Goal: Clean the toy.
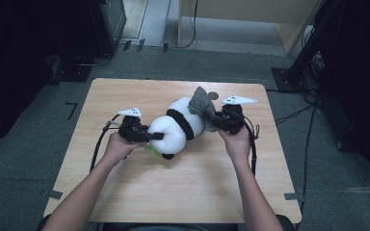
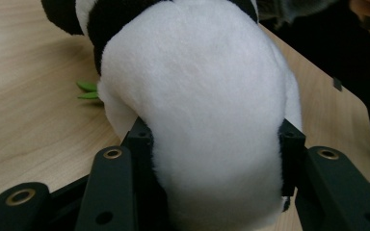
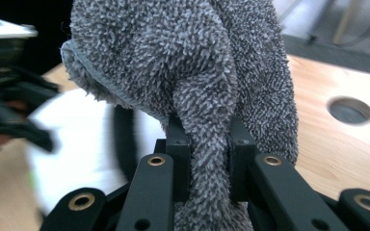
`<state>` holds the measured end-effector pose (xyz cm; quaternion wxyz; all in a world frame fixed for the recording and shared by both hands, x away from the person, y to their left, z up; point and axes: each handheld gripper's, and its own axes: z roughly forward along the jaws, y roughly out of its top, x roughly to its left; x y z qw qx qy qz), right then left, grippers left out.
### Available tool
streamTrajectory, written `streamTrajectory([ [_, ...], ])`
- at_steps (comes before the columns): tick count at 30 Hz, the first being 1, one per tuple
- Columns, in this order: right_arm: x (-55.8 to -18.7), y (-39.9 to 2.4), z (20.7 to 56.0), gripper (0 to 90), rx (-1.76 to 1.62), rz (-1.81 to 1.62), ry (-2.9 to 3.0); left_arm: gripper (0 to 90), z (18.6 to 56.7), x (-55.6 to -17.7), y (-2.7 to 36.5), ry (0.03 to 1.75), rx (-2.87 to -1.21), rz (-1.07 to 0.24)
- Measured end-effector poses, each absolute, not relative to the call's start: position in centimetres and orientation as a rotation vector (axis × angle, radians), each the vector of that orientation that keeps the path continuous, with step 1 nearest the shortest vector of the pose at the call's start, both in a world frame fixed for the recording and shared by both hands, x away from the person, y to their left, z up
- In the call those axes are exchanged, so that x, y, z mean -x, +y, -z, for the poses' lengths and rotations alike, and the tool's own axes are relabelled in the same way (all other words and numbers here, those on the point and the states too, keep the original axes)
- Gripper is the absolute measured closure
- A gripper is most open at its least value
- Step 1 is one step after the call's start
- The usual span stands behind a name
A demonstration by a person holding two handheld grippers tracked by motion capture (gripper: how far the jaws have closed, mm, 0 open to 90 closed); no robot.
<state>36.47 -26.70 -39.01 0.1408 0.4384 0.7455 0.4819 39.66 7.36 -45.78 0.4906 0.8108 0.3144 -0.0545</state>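
A black-and-white panda plush (image 1: 178, 127) lies on its side in the middle of the wooden table (image 1: 173, 192). My left gripper (image 1: 156, 136) comes in from the left and is shut on the plush's white rounded end (image 2: 202, 96), which bulges between the pads (image 2: 142, 139). A grey terry cloth (image 1: 201, 105) drapes over the plush's other end. My right gripper (image 1: 217, 120) is shut on a fold of that cloth (image 3: 207, 159), which is pinched between its pads and bunches up above them. A small green leaf piece (image 2: 87, 90) pokes out from under the plush.
A round hole (image 1: 213, 95) sits in the table just behind the cloth, also visible as the hole (image 3: 350, 110) to the right of my jaws. Cables trail from both grippers toward the front edge. Dark stands and a wooden cabinet stand on the floor beyond the table.
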Motion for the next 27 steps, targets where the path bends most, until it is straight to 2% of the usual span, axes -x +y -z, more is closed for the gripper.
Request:
streamTrajectory([
  [8,-34.0,-21.6,37.9,78.1,-1.075,-1.415,2.276,50.1,44.7,-38.5,7.2,0.853,-1.849,0.1],
  [13,-33.1,-18.0,39.8,78.2,-0.994,-1.345,2.373,50.1,44.4,-37.9,7.1,0.896,-1.827,0.054],
  [27,-31.2,-14.0,43.5,78.9,-0.875,-1.256,2.517,50.5,45.0,-38.2,7.0,0.971,-1.794,0.072],
])
